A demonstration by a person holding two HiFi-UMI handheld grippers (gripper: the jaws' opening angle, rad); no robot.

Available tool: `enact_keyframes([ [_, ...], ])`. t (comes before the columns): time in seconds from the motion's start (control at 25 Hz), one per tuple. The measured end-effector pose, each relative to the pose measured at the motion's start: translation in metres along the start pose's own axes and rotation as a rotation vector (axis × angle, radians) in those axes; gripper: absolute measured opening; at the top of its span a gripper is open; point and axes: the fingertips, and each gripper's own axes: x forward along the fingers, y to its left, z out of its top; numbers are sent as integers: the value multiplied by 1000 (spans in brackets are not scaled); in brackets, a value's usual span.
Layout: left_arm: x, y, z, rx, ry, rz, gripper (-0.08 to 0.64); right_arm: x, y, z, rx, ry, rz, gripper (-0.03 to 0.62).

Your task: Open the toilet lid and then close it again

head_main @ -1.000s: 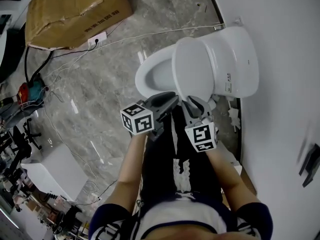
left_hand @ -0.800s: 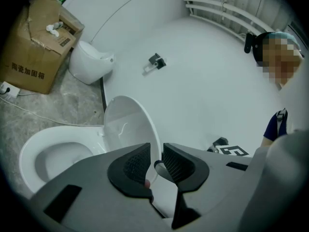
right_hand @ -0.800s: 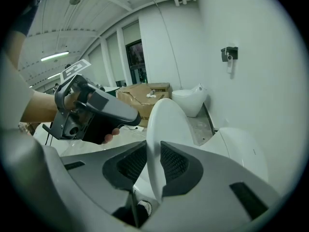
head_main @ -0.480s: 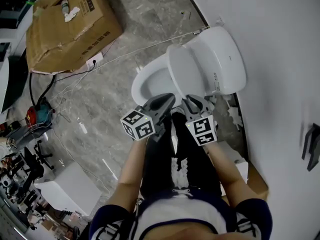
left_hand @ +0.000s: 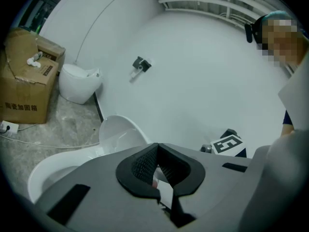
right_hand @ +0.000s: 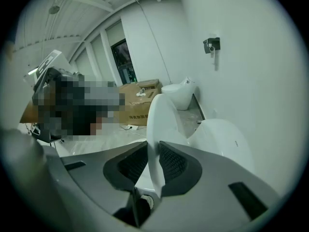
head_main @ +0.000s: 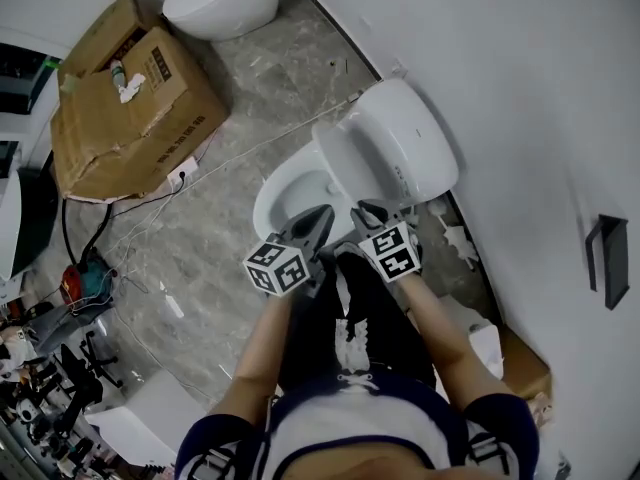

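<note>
Grey plastic right gripper [right_hand: 153,149] — its jaws have just been closing — grips the near rim of the glossy white oval plastic toilet lid [right_hand: 161,112], one black ribbed pad [right_hand: 173,162] pressing on each face. The lid stands raised steeply, almost on edge, over the white ceramic toilet bowl [head_main: 283,196]. A gap still shows between it and the rounded white tank [head_main: 415,138] behind the bowl. The lid's smooth surface is unmarked and catches the light.

The matching grey left gripper [left_hand: 157,147] is clenched on nothing, its pads meeting at the tips. It hovers over the bowl's near rim, just beside the lid's lower edge; whether it touches the lid cannot be told. Both grippers come in from the bowl's front, side by side.

Left of the bowl a thin white cable [head_main: 240,153] crosses the grey marble floor [head_main: 200,238] — farther left sits a large brown cardboard box [head_main: 130,108]. Beyond the bowl along the white wall [head_main: 520,88] stands a second white toilet [head_main: 220,3].
</note>
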Motion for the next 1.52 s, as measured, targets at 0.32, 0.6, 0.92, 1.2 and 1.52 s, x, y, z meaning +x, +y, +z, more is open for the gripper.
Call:
enact_keyframes([
  [0.32,22,-20,7,75,83,6,6,-18,-47,-2,155,-24,-51,69],
  [0.6,37,-31,16,87,88,3,6,-30,-90,-5,232,-28,-73,64],
  [0.92,61,-49,18,143,108,41,6,-39,-129,-13,339,-77,-116,63],
  [1.2,78,-83,12,230,136,23,6,-45,-170,-23,457,-101,-154,63],
  [1.52,89,-98,1,272,156,28,6,-47,-190,-27,497,-100,-151,63],
])
